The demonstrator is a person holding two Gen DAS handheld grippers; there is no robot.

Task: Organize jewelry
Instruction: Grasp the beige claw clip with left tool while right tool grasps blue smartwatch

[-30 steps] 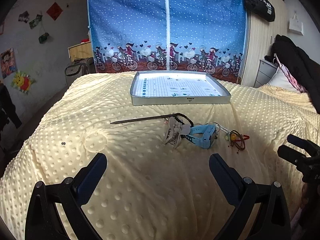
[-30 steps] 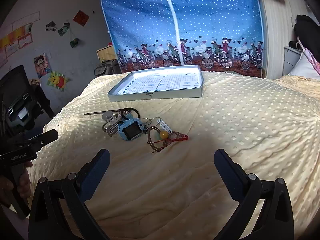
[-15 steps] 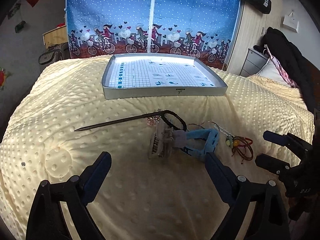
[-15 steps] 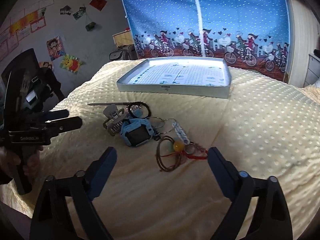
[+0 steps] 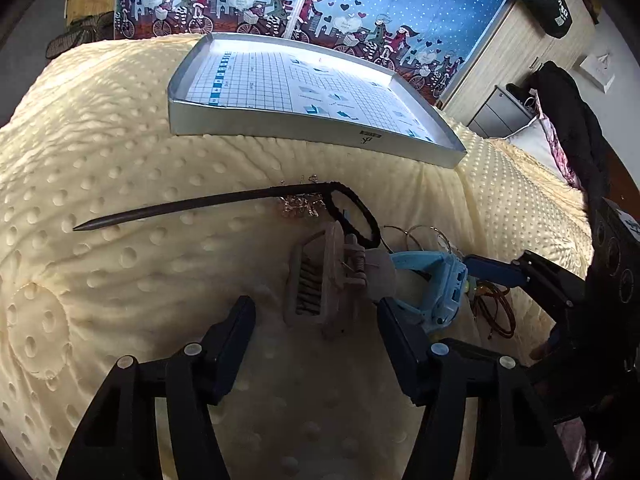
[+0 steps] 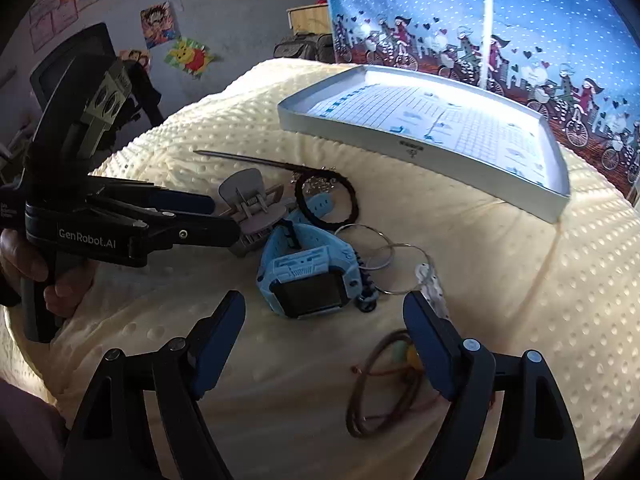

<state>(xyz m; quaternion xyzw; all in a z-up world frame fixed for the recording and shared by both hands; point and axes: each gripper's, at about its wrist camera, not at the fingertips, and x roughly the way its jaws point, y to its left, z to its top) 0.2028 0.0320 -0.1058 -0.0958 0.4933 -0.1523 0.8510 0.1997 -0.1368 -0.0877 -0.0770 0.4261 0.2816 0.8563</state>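
Observation:
A grey hair claw clip (image 5: 320, 284) lies on the cream dotted blanket, between the fingers of my left gripper (image 5: 316, 316), which is open and low over it. In the right wrist view the left gripper (image 6: 218, 218) reaches the clip (image 6: 252, 200) from the left. My right gripper (image 6: 324, 316) is open just in front of a light blue watch (image 6: 312, 276). Around them lie a black hair tie (image 6: 326, 200), a dark hair stick (image 5: 180, 206), thin metal rings (image 6: 384, 256) and a brown cord bracelet (image 6: 384, 384). A silver tray (image 5: 312, 132) lined with grid paper sits behind.
The blanket covers a bed that falls away at the left and front. A blue bicycle-print curtain (image 5: 280, 8) hangs behind the tray. Dark clothes (image 5: 576, 128) and drawers stand at the right. A hand (image 6: 60, 284) holds the left gripper's handle.
Both grippers have come forward and down to the pile. The left now straddles the claw clip with narrower fingers; the right has closed in on the watch.

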